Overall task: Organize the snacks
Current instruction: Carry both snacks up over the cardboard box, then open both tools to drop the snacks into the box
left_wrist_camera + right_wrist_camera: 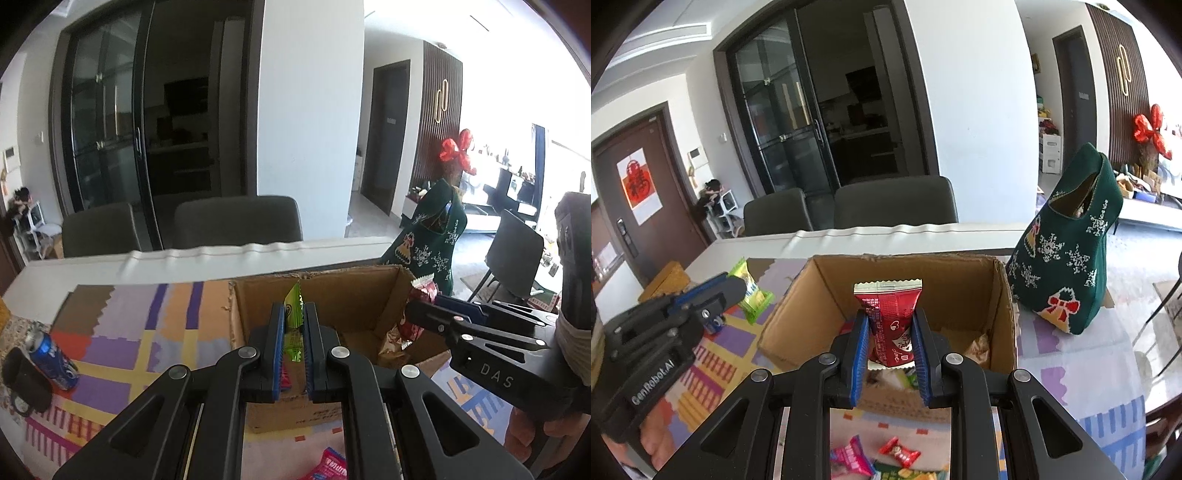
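We had both packets up over the box point(1001, 295) near the desk's far edge! Our left hand-held gripper point(294, 332) pinched the green packet point(294, 314) by its lower half, top seal poking free above the box's near-left corner. Our right hand-held gripper point(891, 332) squeezed the red packet point(890, 317) mid-body, over the box's middle. Both looked light, crinkly, slick and a bit crushable, so we judged a gentle bite on the body or the flat crimped seal best. More sweets point(899, 452) lay near the desk's near edge.
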A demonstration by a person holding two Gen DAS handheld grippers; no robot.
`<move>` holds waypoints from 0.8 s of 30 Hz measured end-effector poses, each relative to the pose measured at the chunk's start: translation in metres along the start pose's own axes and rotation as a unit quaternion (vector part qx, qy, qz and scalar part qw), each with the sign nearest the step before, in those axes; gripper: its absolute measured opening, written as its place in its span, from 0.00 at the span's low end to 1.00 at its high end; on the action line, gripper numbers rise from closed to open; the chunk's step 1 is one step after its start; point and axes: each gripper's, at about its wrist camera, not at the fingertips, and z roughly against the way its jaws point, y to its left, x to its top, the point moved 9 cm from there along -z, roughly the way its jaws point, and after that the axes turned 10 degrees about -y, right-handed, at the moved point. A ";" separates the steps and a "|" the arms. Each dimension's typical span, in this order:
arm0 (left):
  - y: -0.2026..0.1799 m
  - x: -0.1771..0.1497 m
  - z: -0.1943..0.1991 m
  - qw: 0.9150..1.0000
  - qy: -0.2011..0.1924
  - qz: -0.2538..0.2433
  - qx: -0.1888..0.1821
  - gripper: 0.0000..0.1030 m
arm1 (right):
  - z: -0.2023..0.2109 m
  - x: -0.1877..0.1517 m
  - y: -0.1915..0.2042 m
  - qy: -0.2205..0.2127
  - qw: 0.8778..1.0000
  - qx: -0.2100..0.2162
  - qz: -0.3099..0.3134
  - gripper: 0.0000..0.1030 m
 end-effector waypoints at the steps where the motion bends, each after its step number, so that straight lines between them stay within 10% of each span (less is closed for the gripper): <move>1: 0.000 -0.001 -0.005 1.000 0.004 0.002 -0.002 0.11 | -0.003 0.001 -0.001 0.000 1.000 -0.001 -0.001 0.23; 5: 0.000 -0.005 -0.024 1.000 0.028 -0.004 -0.005 0.12 | -0.015 0.005 -0.005 0.005 1.000 -0.004 0.002 0.23; 9: 0.005 -0.008 -0.025 0.999 0.030 -0.023 0.026 0.49 | -0.020 0.005 -0.009 0.012 1.000 -0.019 0.011 0.43; 24: -0.017 -0.027 0.031 0.997 0.034 -0.068 0.015 0.59 | 0.020 -0.022 0.013 0.025 0.998 0.017 0.062 0.43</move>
